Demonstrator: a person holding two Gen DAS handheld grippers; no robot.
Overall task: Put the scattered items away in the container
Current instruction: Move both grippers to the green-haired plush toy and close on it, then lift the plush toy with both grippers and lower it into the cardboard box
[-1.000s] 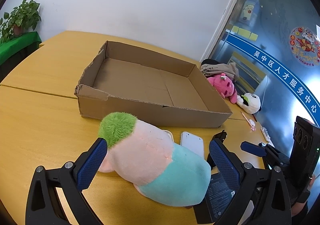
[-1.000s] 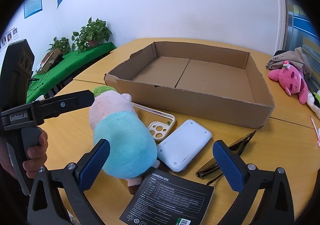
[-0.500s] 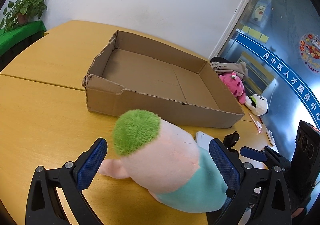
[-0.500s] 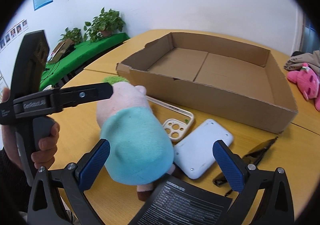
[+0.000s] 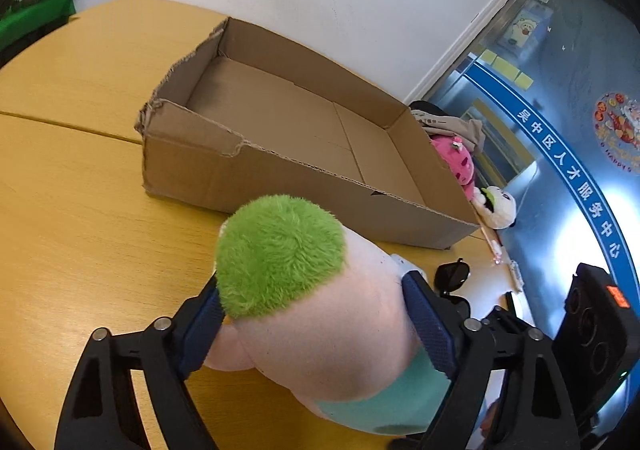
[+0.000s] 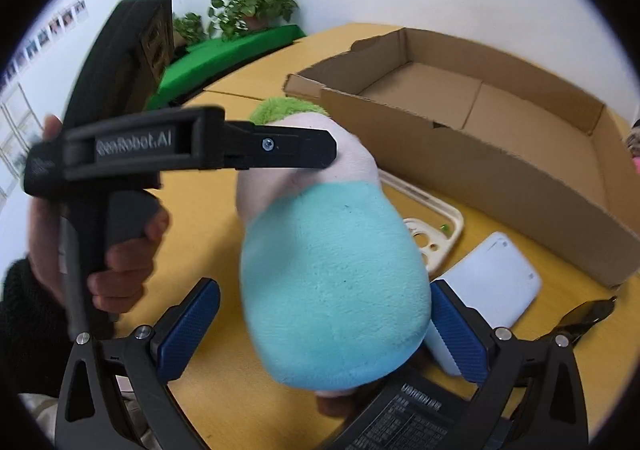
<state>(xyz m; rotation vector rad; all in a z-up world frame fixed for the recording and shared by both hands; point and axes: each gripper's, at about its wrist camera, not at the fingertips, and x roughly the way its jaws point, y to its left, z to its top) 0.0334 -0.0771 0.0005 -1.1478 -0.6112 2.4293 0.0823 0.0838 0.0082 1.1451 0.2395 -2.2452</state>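
Fuzzy plush toy (image 5: 320, 314), rough matt cardboard box (image 5: 256, 174), smooth wood table (image 5: 72, 234), glossy plastic sunglasses (image 5: 452, 274)

Plush toy (image 5: 320, 314) lies on table (image 5: 80, 234), lower centre of left-wrist frame, in front of cardboard box (image 5: 304, 142). Sunglasses (image 5: 452, 274) right of toy. In right-wrist frame, phone case (image 6: 436, 234) and white device (image 6: 488, 282) lie between toy and box, centre right.
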